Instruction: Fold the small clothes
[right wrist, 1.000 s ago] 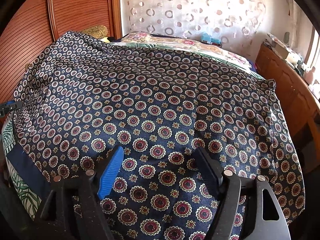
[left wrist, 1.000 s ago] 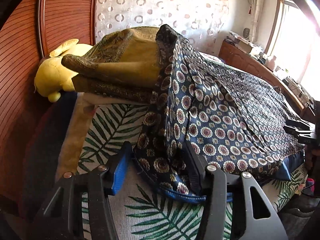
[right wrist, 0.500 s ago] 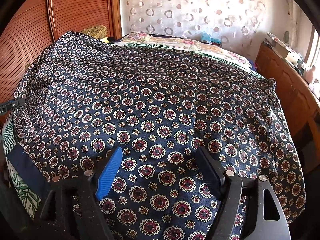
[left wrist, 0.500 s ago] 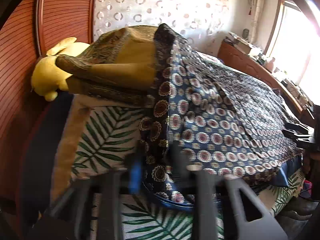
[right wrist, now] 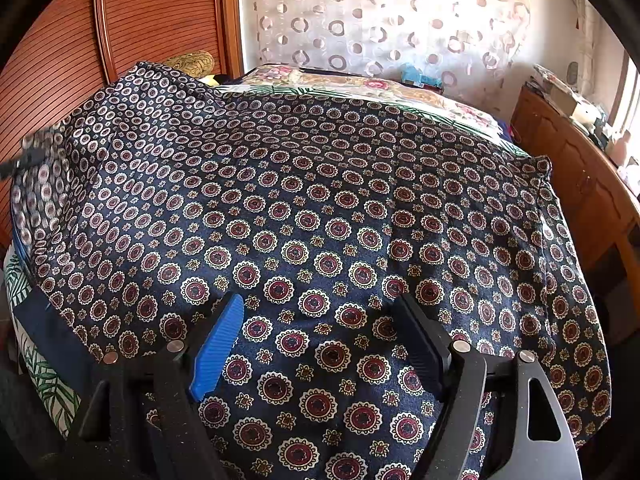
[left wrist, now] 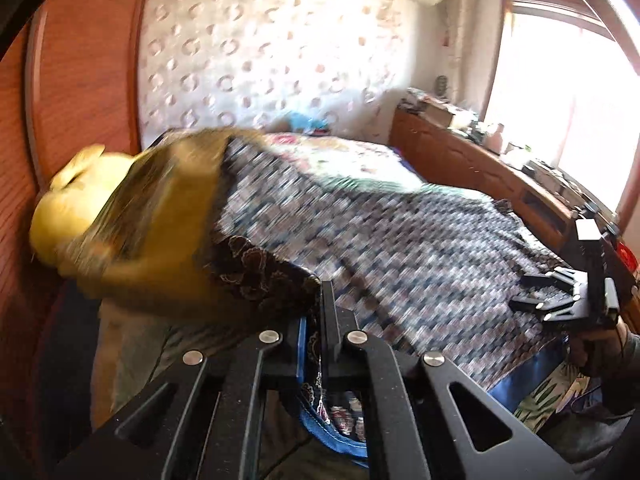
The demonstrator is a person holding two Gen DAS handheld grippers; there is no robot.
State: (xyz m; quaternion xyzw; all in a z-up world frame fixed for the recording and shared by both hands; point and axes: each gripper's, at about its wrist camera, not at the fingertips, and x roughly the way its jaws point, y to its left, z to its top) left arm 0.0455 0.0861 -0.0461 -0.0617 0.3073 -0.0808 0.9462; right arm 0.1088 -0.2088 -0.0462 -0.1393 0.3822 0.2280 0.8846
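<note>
Left tongs (left wrist: pixel 314 344) are pressed together on the blue-hemmed edge of the navy silky cloth printed with red and white medallions (right wrist: pixel 320 216), which lies spread across the bed (right wrist: pixel 360 84) with one side draped over the olive-gold paisley cushion (left wrist: pixel 168 208). Right tongs (right wrist: pixel 320 344) stand spread, hovering above the near part of the cloth and gripping nothing. With only one edge pinched, the slick fabric could, I judge, slide out of the narrow grip or drag unevenly, skewing the fold. The far side looks caught on the cushion beside the yellow plush toy (left wrist: pixel 68 204); pulling could topple both. The free near edge may slip off the bed
</note>
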